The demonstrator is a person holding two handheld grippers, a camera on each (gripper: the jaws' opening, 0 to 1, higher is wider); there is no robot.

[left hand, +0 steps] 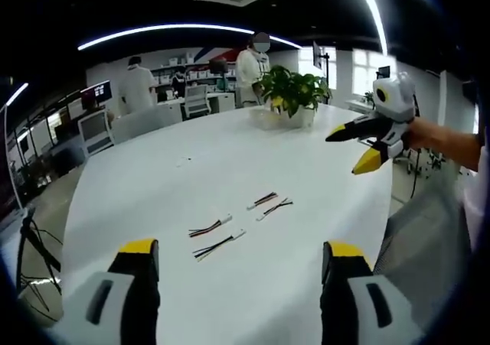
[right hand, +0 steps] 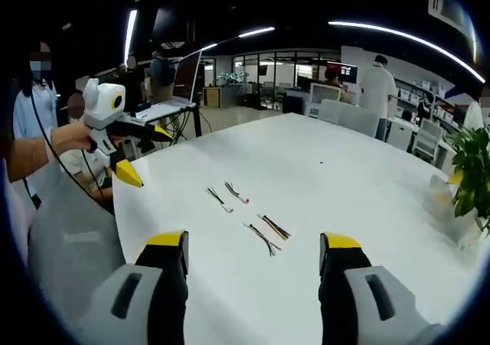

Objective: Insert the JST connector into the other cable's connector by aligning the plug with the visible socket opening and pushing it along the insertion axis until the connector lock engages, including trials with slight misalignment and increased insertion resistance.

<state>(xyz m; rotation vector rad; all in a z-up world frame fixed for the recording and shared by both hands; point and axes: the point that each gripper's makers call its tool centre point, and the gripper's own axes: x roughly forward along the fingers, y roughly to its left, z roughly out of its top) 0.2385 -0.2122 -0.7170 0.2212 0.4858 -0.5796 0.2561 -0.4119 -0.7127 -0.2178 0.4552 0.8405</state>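
Observation:
Several short JST cables lie loose on the white table [left hand: 153, 177]. In the left gripper view, two lie near, one cable [left hand: 210, 227] beside another cable [left hand: 219, 245], and a further pair [left hand: 268, 203] sits beyond them. My left gripper [left hand: 241, 247] hovers open just short of the near pair, holding nothing. My right gripper [left hand: 346, 154] comes in from the right, open and raised above the table edge. In the right gripper view, one cable pair [right hand: 268, 232] lies just ahead of my open right gripper [right hand: 254, 242], and another pair [right hand: 227, 196] lies farther left. My left gripper [right hand: 149, 159] is held open at the left.
A potted plant [left hand: 295, 92] stands at the table's far end, also visible as the plant [right hand: 471, 169] at the right. People [left hand: 136, 85] stand among desks and chairs beyond the table. A person's forearm [right hand: 42, 150] holds the left gripper.

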